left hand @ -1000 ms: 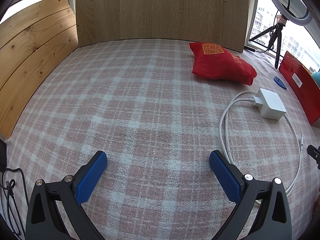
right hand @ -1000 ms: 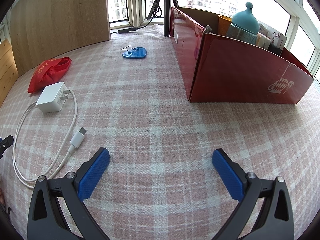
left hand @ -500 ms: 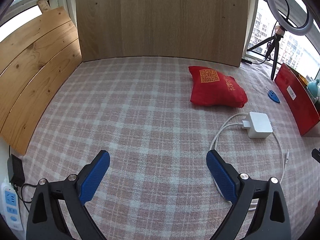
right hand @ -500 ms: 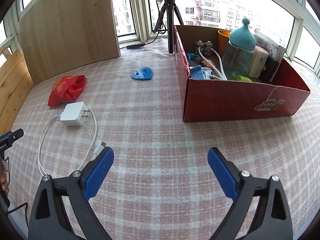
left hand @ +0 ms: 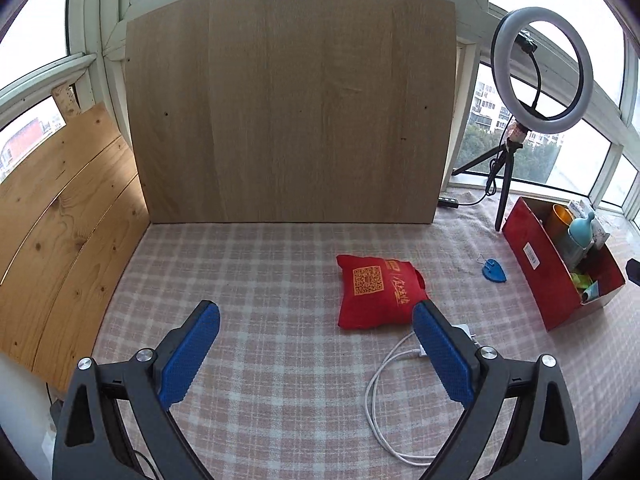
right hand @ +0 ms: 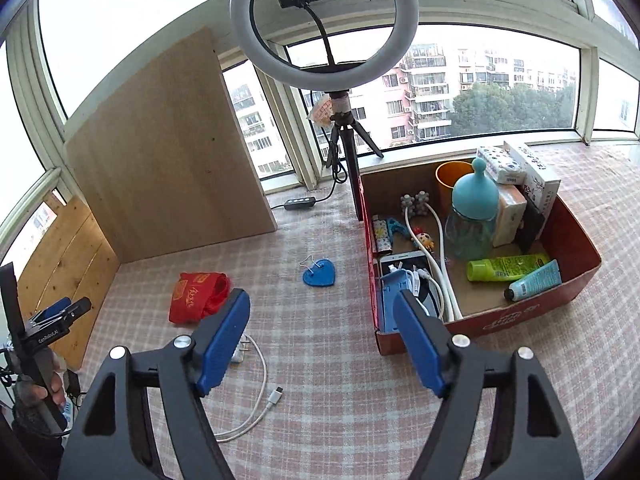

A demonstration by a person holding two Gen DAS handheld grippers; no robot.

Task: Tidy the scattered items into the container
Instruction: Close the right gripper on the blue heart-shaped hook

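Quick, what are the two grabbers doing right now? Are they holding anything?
Left gripper: open, holding nothing.
Right gripper: open, nothing between its fingers; its jaws have just been closing a bit.

You're on a glazed home balcony: windows (right hand: pixel 480 92) all round facing apartment blocks (right hand: pixel 424 92), checked cloth (left hand: pixel 280 280) underfoot, ring light (right hand: pixel 324 24) on a tripod.

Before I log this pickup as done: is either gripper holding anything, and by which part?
Nothing is held. The left gripper is open and empty. The right gripper has just been closing, but nothing lies between its fingers.
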